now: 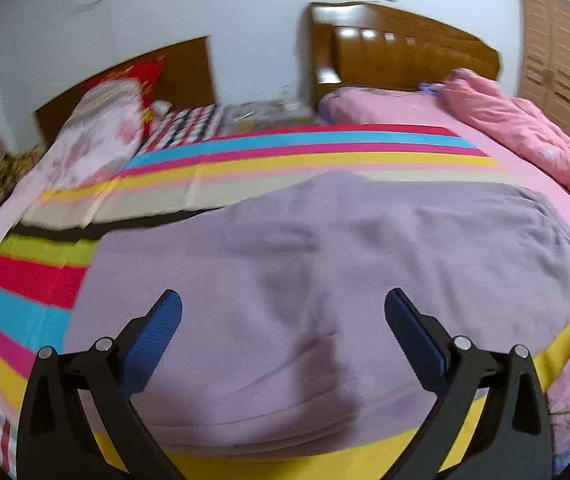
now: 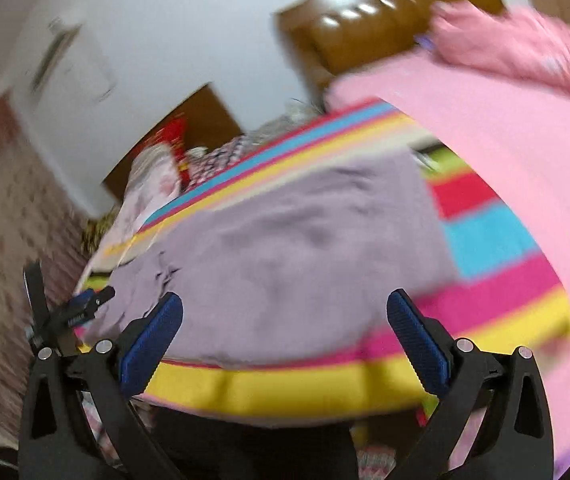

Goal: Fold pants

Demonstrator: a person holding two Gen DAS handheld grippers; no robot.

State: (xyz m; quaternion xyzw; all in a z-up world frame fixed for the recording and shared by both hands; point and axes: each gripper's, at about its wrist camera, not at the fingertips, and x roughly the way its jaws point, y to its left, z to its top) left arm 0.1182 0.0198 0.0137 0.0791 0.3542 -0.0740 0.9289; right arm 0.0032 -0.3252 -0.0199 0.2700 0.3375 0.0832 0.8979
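Observation:
The mauve pants (image 1: 325, 280) lie folded in a wide flat rectangle on a rainbow-striped cloth (image 1: 285, 148) on the bed. My left gripper (image 1: 283, 304) is open and empty, hovering just above the near part of the pants. In the right wrist view the pants (image 2: 285, 248) lie ahead on the striped cloth (image 2: 285, 388). My right gripper (image 2: 285, 306) is open and empty above the near edge of the pants. The left gripper (image 2: 85, 304) shows at the left edge of the pants. This view is motion-blurred.
A pink quilt (image 1: 525, 128) is bunched at the right of the bed and a floral pillow (image 1: 97, 136) lies at the left. A wooden headboard (image 1: 405, 48) stands against the white wall. A wooden wardrobe door (image 1: 557, 52) is at far right.

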